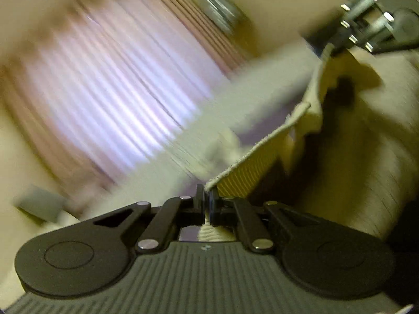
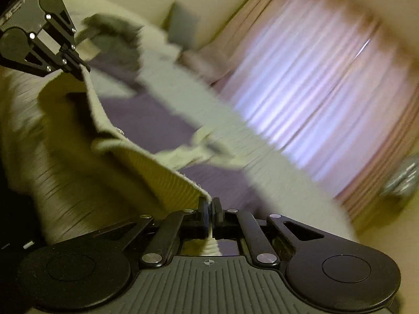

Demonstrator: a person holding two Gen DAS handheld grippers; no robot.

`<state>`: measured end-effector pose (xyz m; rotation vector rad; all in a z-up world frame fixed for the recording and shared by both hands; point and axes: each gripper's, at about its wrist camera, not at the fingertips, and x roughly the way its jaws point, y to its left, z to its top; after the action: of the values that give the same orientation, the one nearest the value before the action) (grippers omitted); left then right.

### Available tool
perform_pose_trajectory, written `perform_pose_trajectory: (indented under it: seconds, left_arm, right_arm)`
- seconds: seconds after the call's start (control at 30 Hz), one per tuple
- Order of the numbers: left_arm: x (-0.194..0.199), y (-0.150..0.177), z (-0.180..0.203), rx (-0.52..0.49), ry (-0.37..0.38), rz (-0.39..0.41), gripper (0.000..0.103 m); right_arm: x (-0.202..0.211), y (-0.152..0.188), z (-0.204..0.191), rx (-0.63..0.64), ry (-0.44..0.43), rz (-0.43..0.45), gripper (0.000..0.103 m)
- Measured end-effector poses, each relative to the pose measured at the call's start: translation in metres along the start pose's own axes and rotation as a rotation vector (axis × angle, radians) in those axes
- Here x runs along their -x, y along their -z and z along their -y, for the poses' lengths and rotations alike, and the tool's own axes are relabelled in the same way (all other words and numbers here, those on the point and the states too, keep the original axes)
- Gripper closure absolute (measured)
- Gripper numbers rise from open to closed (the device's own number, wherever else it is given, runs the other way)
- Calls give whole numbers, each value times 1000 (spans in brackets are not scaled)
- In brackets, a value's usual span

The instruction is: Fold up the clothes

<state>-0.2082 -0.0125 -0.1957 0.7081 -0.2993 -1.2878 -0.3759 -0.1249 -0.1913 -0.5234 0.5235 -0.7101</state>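
- Ribbed cream garment point(image 1: 264, 154): its hem edge spans from the left tongs point(image 1: 207, 198) to the right tongs point(image 2: 210, 206), both clamped shut on it, its body hanging below over the purple bed point(image 2: 146, 120).
- Risk, judged: each bite catches only the hem, so a pull apart could slip a corner free.
- Blur hides finer detail.

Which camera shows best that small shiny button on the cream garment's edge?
The right wrist view: the button sits sharp on the ribbed cream garment, stretched between both grippers. In the left wrist view the same edge shows, but I cannot pick out the button.
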Motion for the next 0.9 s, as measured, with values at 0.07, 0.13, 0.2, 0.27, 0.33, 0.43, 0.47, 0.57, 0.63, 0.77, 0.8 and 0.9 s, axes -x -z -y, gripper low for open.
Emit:
perform_pose_trajectory:
  seconds: [0.07, 0.13, 0.2, 0.27, 0.33, 0.43, 0.47, 0.57, 0.63, 0.77, 0.8, 0.9]
  left_arm:
    - [12, -4, 5, 13, -63, 68, 103]
    - [-9, 18, 38, -80, 60, -95, 100]
    - [-23, 45, 78, -242, 114, -214, 100]
    - [-19, 52, 82, -195, 146, -255, 100]
    - [-18, 48, 61, -18, 152, -286, 95]
    - [-25, 41, 30, 220, 122, -308, 69]
    - [-27, 40, 21, 297, 115, -317, 67]
    - [-27, 38, 0, 474, 120, -356, 64]
    - [-29, 42, -5, 559, 120, -384, 62]
    - [-20, 56, 9, 555, 105, -443, 63]
    - [-19, 58, 13, 558, 105, -455, 63]
    - [-17, 65, 19, 597, 108, -469, 63]
  right_arm:
    - [17, -13, 1, 16, 127, 96, 102]
    - [19, -8, -8, 43, 154, 104, 102]
    - [-9, 15, -25, 89, 33, -86, 102]
    - [-36, 45, -51, 181, -45, -261, 102]
    - [-35, 51, -57, 165, -40, -291, 102]
    - [-36, 43, -49, 81, -32, -285, 101]
    - [-38, 41, -47, 59, -30, -287, 101]
    - [-43, 37, -50, 30, -8, -322, 101]
    - [-39, 36, -47, -44, -10, -335, 101]
    - [-18, 33, -36, -268, -7, -352, 100]
    - [-15, 33, -32, -310, -6, -356, 100]
    - [-9, 33, -31, -385, 10, -359, 40]
